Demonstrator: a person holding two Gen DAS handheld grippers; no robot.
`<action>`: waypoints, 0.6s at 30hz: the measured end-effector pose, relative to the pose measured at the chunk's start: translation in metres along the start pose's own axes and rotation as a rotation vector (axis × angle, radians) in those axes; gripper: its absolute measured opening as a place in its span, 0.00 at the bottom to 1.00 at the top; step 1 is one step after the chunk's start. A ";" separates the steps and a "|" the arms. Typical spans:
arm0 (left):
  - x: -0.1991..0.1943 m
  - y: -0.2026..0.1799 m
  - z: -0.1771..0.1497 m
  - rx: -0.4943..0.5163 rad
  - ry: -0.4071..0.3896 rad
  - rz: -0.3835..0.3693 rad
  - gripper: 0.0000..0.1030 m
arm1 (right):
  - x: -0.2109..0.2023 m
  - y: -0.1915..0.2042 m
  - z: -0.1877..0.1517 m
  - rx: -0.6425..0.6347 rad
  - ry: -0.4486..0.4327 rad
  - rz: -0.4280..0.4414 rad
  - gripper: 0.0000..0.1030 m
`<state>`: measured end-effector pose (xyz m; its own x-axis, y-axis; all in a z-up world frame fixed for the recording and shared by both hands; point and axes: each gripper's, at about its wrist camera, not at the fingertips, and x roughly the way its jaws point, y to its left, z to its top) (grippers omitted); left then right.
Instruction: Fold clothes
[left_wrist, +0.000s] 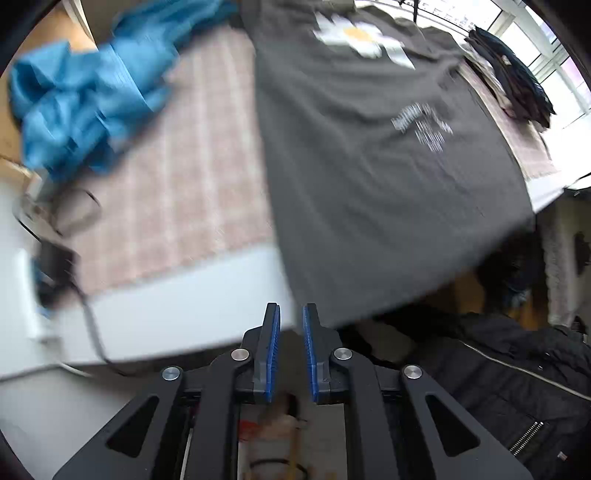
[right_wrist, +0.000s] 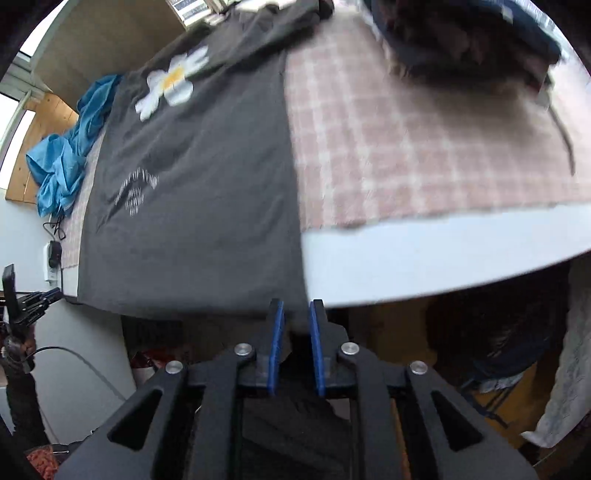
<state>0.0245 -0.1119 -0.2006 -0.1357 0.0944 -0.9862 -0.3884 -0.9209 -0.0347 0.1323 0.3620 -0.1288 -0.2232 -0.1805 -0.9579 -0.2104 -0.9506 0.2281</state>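
Note:
A dark grey T-shirt (left_wrist: 369, 177) with a white daisy print (left_wrist: 358, 37) lies spread flat on the bed, its hem hanging over the near edge. My left gripper (left_wrist: 291, 308) points down at the hem's left corner. Its blue pads stand slightly apart and press on nothing. In the right wrist view the same T-shirt (right_wrist: 192, 206) reaches down to my right gripper (right_wrist: 296, 304). The hem's right corner lies between the parted fingertips, and the pads do not press on it.
The bed has a pink checked blanket (right_wrist: 406, 140) and a white front edge (right_wrist: 424, 251). A crumpled blue garment (left_wrist: 81, 107) lies left of the shirt and a dark clothes pile (right_wrist: 469, 40) at the far right. A charger with a cable (right_wrist: 51, 258) sits at the bed's left end.

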 end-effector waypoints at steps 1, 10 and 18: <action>-0.008 -0.001 0.014 0.011 -0.021 0.011 0.12 | -0.011 0.003 0.012 -0.021 -0.021 -0.007 0.14; -0.036 -0.025 0.186 0.065 -0.215 0.091 0.25 | -0.034 0.036 0.175 -0.167 -0.199 -0.035 0.39; 0.009 0.002 0.322 -0.066 -0.254 0.137 0.32 | 0.038 0.021 0.285 -0.069 -0.146 0.038 0.39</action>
<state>-0.2709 0.0085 -0.1573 -0.4095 0.0519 -0.9108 -0.2918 -0.9534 0.0768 -0.1519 0.4073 -0.1110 -0.3668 -0.1828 -0.9122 -0.1342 -0.9599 0.2463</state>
